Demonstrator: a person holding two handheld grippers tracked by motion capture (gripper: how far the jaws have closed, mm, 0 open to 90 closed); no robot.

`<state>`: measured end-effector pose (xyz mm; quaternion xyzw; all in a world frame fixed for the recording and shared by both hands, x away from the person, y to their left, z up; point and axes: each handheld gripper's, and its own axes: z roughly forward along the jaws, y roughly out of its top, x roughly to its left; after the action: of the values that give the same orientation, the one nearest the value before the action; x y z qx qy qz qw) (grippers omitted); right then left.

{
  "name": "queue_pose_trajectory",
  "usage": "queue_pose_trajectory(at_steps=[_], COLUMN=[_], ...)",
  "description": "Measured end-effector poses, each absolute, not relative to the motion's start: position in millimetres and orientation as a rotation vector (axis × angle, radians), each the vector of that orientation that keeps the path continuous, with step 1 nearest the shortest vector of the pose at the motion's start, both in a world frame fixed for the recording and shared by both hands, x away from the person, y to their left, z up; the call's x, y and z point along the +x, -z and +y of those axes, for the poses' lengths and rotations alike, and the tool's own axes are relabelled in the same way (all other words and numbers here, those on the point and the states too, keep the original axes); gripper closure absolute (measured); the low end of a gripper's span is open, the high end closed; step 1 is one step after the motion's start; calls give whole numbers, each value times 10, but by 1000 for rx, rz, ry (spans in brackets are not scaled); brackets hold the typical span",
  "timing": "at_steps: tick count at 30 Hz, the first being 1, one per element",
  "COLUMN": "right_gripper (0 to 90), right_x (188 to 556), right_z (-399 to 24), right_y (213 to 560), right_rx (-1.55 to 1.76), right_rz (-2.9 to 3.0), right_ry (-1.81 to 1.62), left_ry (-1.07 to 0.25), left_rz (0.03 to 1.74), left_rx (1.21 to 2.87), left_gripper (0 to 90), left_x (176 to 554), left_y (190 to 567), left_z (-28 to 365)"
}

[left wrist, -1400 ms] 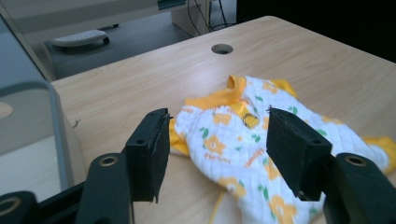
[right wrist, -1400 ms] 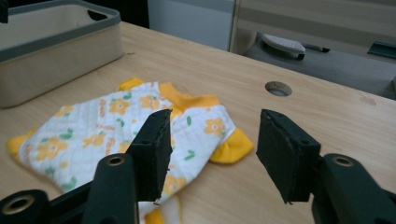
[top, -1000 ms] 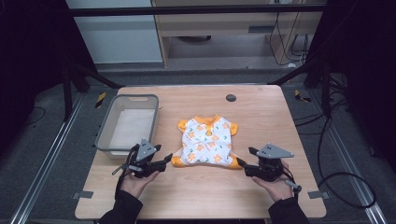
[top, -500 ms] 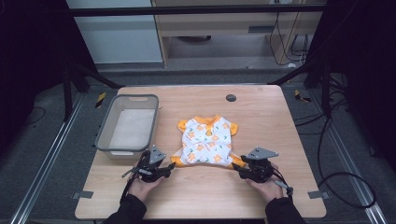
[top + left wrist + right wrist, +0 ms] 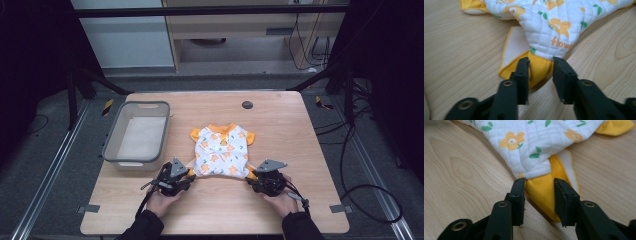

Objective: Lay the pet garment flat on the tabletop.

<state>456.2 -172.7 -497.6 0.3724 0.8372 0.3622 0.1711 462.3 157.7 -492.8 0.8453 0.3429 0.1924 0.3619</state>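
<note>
A small quilted baby garment, white with orange flowers, green leaves and orange trim, lies spread flat near the middle of a light wooden table. Its collar points away from the person and its two leg ends point toward the near edge.

The person's hands come in from the bottom of the high view, each holding a black two-jaw gripper. The left gripper sits at the garment's near left corner and the right gripper at its near right corner, both low over the table.

In the left gripper view, the left gripper has its jaws on either side of an orange leg cuff, and they have just been closing. The cuff bunches up between the pads, which touch it on both sides, so it is gripped. Just beyond the cuff, the word "flowe" is printed on the white quilting.

In the right gripper view, the right gripper also straddles an orange leg cuff, its jaws likewise just closing. The left pad touches the cuff's edge; whether the right pad presses on the cloth cannot be told.

A grey plastic bin stands to the left of the garment, apart from it. A small dark round disc sits in the table near the far edge.
</note>
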Motion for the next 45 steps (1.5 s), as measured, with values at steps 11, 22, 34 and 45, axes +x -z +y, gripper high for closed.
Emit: queue_pose_trajectory(at_steps=[11,22,34,45], right_gripper=[865,865,811,648], right_x=[4537,4217,4843,4806], right_z=[-1764,-1942,-1924,-1895], right_y=[4836,4396,4784,4728], right_rx=[1073,1044,1322,1219], right_rz=[2393,2360,2302,2201], right_ry=[-1115,-1329,-1203,-1181], left_ry=[-434,-368,-413,-475], left_rz=[897,812,1015,974], left_rx=[2124,2046,2121,2064], left_gripper=[879,881,876,670], left_x=[4615,4270,4947,4833], left_y=[4749,4304,4620,4556], left_z=[1643,1779,1504,1648])
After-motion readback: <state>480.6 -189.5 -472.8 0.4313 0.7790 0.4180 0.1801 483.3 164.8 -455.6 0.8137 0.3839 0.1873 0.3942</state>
